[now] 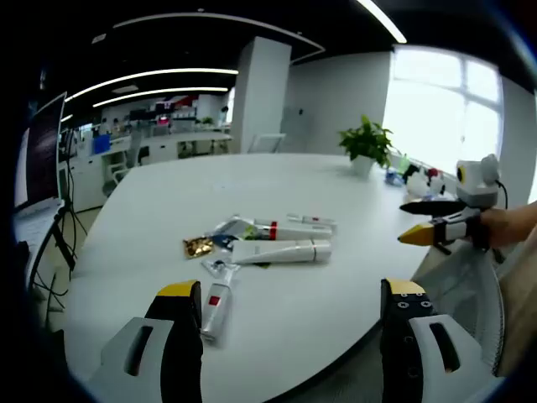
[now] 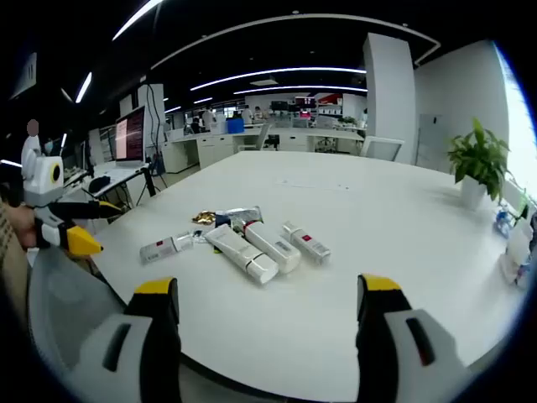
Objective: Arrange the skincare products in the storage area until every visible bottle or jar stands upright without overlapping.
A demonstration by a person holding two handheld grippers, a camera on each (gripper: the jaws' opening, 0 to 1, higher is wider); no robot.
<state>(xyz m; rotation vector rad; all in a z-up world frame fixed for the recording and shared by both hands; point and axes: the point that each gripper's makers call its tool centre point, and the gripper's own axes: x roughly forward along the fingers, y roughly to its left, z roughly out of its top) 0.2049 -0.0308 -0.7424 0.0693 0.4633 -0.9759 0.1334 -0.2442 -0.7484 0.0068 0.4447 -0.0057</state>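
Step in hand: approach; nothing is gripped and no product stands upright yet, by my judgement.
Left claw (image 1: 289,302): jaws spread wide, empty, held above the near edge of the tabletop (image 1: 168,193).
Right claw (image 2: 264,298): jaws spread wide, empty, near edge of the same tabletop.
Task things: skincare tubes (image 2: 252,248) lie flat in a loose cluster mid-tabletop; some touch or cross.
Next move: I judge it calls for closing on one outer tube, such as the small tube (image 1: 216,311) nearest my left claw, then setting it on its cap clear of the rest.
Left gripper view adds: the gold wrapper (image 1: 198,246) beside the cluster; my right claw at the right.
Right gripper view adds: a monitor (image 2: 130,134) far left.
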